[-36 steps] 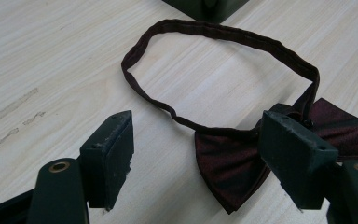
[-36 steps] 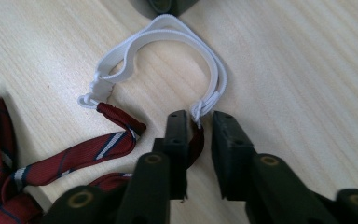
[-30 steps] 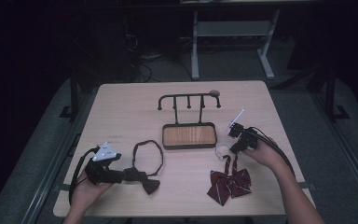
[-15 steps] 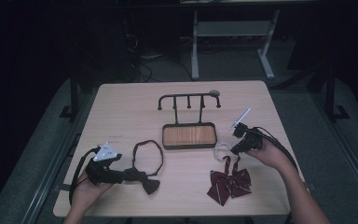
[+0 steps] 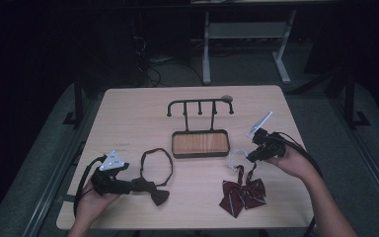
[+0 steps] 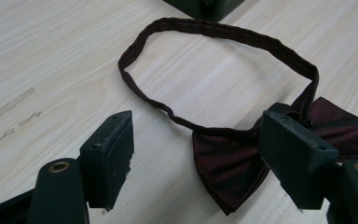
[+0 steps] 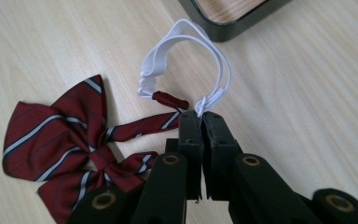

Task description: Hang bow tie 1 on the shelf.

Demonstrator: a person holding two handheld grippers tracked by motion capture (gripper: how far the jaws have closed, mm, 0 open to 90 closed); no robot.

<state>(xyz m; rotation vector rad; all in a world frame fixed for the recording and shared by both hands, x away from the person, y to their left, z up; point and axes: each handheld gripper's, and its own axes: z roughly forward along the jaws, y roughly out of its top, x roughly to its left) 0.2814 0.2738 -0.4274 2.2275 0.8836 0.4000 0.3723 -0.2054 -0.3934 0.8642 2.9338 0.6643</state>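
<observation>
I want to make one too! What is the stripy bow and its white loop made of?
The striped bow looks like woven cloth, matte dark red with pale stripes and soft folds. The white loop seems a stretchy elastic band, thin and curved; the right claw pinches it.

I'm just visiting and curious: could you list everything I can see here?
Striped bow tie: one, dark red with pale stripes, table front right; its white elastic loop is pinched in the right claw.
Plain bow tie: one, dark maroon with a matching neck band, table front left, between the open left claw's jaws.
Hook rack: one, black with a wooden tray base, table middle.
Table: one, light wood.
Left claw: black, open.
Right claw: black, shut on the elastic.
</observation>
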